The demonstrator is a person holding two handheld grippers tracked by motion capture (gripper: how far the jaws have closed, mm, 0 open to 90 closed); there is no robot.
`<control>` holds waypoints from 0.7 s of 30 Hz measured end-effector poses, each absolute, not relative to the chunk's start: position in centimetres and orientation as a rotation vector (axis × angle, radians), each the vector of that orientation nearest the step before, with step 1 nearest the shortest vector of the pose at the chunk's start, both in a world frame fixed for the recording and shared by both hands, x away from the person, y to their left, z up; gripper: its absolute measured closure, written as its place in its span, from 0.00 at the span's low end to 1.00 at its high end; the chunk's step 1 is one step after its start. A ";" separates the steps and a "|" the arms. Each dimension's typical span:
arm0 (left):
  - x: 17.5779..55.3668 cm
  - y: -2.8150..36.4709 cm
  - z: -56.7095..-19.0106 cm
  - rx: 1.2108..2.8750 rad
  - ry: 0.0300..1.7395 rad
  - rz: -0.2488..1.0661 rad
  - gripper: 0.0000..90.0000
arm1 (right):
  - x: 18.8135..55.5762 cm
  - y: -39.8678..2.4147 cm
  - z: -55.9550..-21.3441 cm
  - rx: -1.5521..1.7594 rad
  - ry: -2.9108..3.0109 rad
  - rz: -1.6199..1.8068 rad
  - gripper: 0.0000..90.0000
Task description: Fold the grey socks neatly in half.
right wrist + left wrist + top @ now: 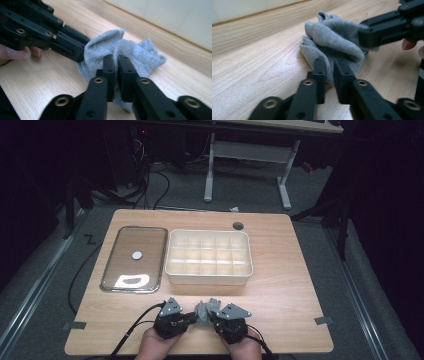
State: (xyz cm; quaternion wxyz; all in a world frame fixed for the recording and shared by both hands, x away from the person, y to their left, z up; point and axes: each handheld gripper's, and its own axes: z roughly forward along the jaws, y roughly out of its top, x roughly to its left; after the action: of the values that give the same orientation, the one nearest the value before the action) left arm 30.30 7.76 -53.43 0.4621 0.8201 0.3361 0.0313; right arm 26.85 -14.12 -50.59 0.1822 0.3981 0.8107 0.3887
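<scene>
Two claws meet at the near edge of my pale wooden worktop (280,285), both clamped on one crumpled grey knitted sock (204,311). Farthest left lies a clear rectangular lid with a metal rim (134,259), then a cream plastic box divided into small compartments (209,257) just beside it. My left claw (329,75) pinches the sock's near fold; my right claw (116,67) grips its other side. Nothing stands between the sock and the box behind it.
</scene>
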 end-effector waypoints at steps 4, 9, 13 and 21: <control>30.4 7.7 -53.4 2.025 0.822 0.076 0.92 | 26.9 -13.7 -49.9 1.102 2.245 1.142 0.97; 30.3 7.6 -53.4 2.030 0.817 0.070 0.92 | 27.2 -12.4 -49.3 1.059 2.264 1.161 0.97; 30.3 7.6 -53.5 2.034 0.814 0.073 0.92 | 27.2 -11.7 -50.0 1.044 2.305 1.158 0.97; 30.3 7.6 -53.4 2.043 0.823 0.067 0.91 | 27.3 -12.5 -51.9 1.119 2.322 1.189 0.97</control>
State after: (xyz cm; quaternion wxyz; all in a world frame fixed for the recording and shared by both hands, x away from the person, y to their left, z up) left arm 30.35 7.61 -53.44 0.4519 0.8270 0.3332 0.0271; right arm 27.30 -12.48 -51.91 0.1510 0.3896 0.8087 0.4141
